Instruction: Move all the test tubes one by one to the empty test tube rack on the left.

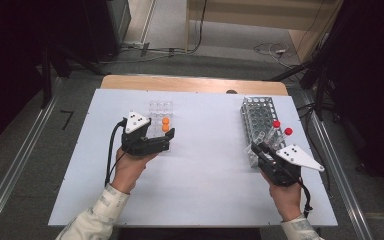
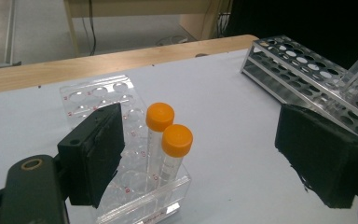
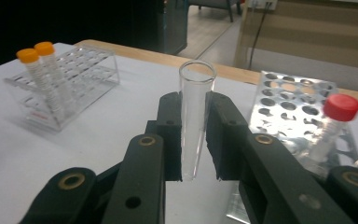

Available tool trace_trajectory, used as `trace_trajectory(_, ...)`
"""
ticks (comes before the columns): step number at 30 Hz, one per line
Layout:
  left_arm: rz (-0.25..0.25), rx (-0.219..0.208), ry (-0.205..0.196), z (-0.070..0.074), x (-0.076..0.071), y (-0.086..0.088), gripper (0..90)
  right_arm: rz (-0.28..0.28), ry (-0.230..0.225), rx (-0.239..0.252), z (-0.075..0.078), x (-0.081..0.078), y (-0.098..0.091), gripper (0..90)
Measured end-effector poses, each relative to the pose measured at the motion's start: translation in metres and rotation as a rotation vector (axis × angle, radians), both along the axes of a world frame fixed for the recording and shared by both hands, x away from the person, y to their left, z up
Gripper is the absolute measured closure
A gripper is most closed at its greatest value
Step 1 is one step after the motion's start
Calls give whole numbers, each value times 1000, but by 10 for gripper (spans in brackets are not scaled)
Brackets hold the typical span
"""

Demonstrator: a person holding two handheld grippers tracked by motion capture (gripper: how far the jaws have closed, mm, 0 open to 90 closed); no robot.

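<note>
Right gripper (image 3: 194, 135) fingers (image 3: 170, 135) clamp the upright, uncapped glass tube (image 3: 195, 116) between them.

Even overhead light is falling on the white bench (image 1: 200, 170), leaving it bright while the room at the left and right edges of the high view is sinking into near black, and shadows under the hands are staying faint and soft. The high view is looking soft and low in detail, with the far racks slightly smeared. In the right gripper view the red cap (image 3: 340, 107) is blurring, the near black parts at the bottom are lying out of focus, and the clear tube (image 3: 194, 121) is catching pale glints.
</note>
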State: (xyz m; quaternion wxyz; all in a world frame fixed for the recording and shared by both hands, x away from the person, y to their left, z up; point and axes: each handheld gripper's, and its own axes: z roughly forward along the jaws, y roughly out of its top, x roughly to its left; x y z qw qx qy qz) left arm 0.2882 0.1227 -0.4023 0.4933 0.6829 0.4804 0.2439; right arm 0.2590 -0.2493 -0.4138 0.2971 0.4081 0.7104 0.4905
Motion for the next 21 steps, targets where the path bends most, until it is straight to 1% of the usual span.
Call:
trace_trajectory(8, -23, -1, -7, 2, -4, -8, 165, 66, 27, -19, -9, 1, 25, 736)
trace_trajectory(10, -33, 6, -9, 2, -6, -11, 165, 83, 38, -23, -11, 1, 31, 735)
trace_trajectory(16, -75, 13, -14, 3, -11, -24, 165, 134, 49, -45, -19, 0, 50, 735)
trace_trajectory(21, -108, 23, -13, 1, -16, -36, 165, 164, 60, -55, -23, 0, 62, 735)
